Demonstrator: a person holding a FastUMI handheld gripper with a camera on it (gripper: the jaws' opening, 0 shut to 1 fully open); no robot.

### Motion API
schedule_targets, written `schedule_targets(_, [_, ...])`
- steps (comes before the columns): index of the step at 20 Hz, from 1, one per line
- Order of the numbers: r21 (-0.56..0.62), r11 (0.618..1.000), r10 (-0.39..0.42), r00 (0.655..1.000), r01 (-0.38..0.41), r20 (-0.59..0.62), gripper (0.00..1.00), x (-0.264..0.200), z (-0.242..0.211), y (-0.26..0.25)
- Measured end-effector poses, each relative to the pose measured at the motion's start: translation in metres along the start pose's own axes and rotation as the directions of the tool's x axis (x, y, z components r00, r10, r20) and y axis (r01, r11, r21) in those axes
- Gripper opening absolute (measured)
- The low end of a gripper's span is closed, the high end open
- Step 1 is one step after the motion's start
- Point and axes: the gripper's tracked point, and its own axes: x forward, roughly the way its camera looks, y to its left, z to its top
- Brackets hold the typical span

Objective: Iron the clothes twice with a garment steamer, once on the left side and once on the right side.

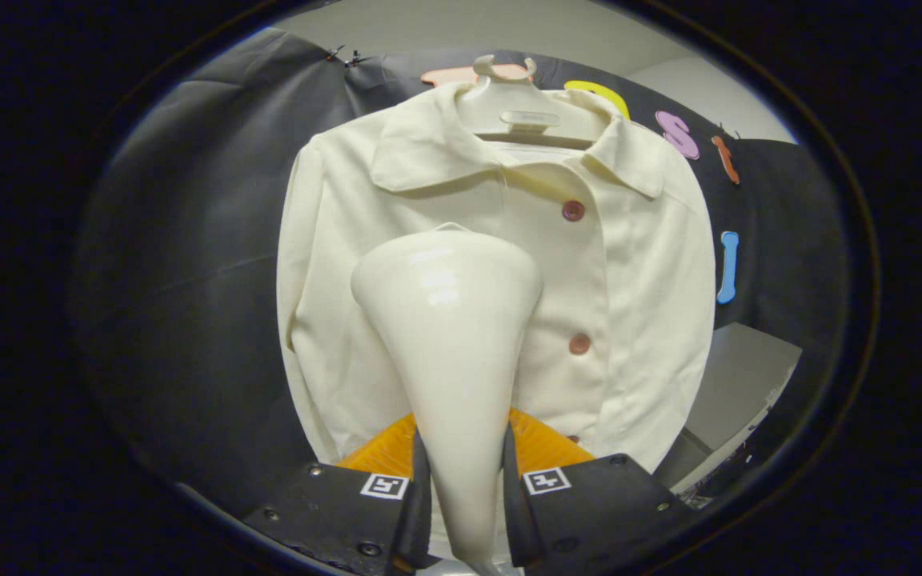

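A cream button-up jacket [637, 272] hangs on a pale hanger [521, 112] against the booth's black wall, facing me, with dark red buttons down its front. My gripper [465, 472] is shut on the narrow handle of a cream garment steamer [449, 320], both fingers pressing its sides. The steamer widens upward to a broad head that sits against the jacket's left chest, just left of the button line and below the collar. It hides the jacket's middle.
The black cloth wall [189, 264] surrounds the jacket on both sides. A grey surface [741, 384] shows at the lower right past the jacket's hem. A white ceiling lies above the wall.
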Motion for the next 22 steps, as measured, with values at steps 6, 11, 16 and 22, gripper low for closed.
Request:
schedule_targets(6, [-0.037, 0.999, -0.009, 1.0, 0.009, -0.018, 0.38, 0.011, -0.034, -0.01])
schedule_targets(11, [-0.086, 0.996, -0.029, 0.998, 0.024, -0.054, 0.38, 0.019, -0.08, -0.011])
schedule_targets(16, [-0.132, 0.991, -0.056, 0.989, 0.038, -0.135, 0.38, 0.031, -0.14, -0.013])
schedule_targets(22, [-0.218, 0.976, -0.071, 0.963, 0.013, -0.259, 0.38, 0.054, -0.228, -0.019])
